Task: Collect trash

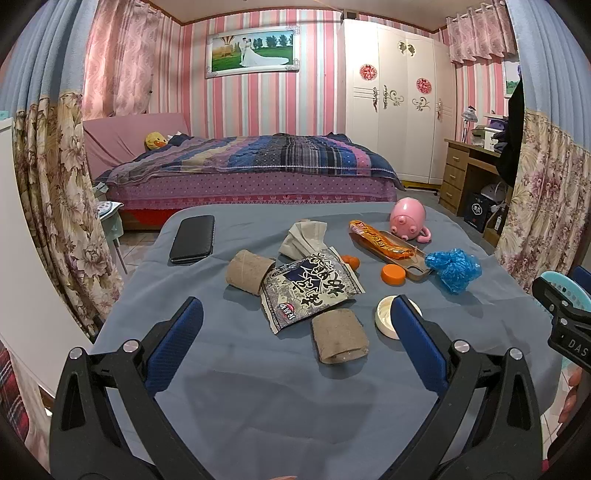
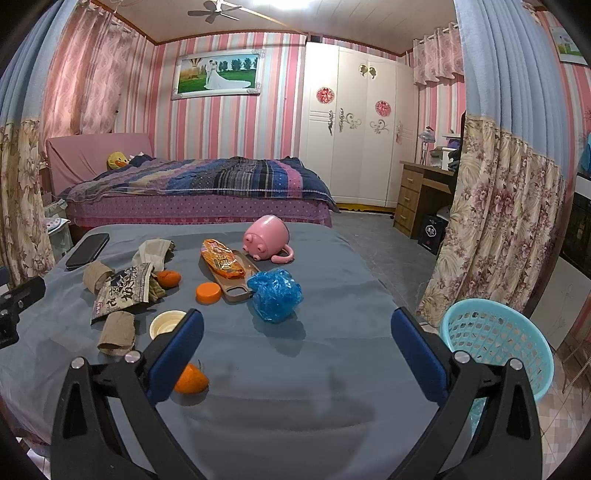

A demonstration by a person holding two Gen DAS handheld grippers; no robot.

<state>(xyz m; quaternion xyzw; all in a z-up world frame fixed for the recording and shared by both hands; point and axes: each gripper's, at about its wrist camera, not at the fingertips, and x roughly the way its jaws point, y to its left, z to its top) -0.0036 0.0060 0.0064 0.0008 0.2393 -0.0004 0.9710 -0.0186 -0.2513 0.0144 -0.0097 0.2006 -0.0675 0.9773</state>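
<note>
Both your grippers wide, holding nothing, over the near tabletop edge.
Left gripper (image 1: 297, 314): snack wrapper (image 1: 312, 286) mid-table, crumpled, overlapping cardboard tube (image 1: 340, 335); right gripper (image 2: 297, 325): blue bag (image 2: 275, 295), basket (image 2: 496, 341) off the right edge.

Pink striped walls (image 2: 236, 122) surrounding a quilted bed (image 2: 207, 184), white wardrobe (image 2: 354, 140) standing right, wooden desk (image 2: 417, 192) beside it (ceiling fan (image 2: 218, 11) overhead), floral curtains (image 2: 495, 221) hanging.
</note>
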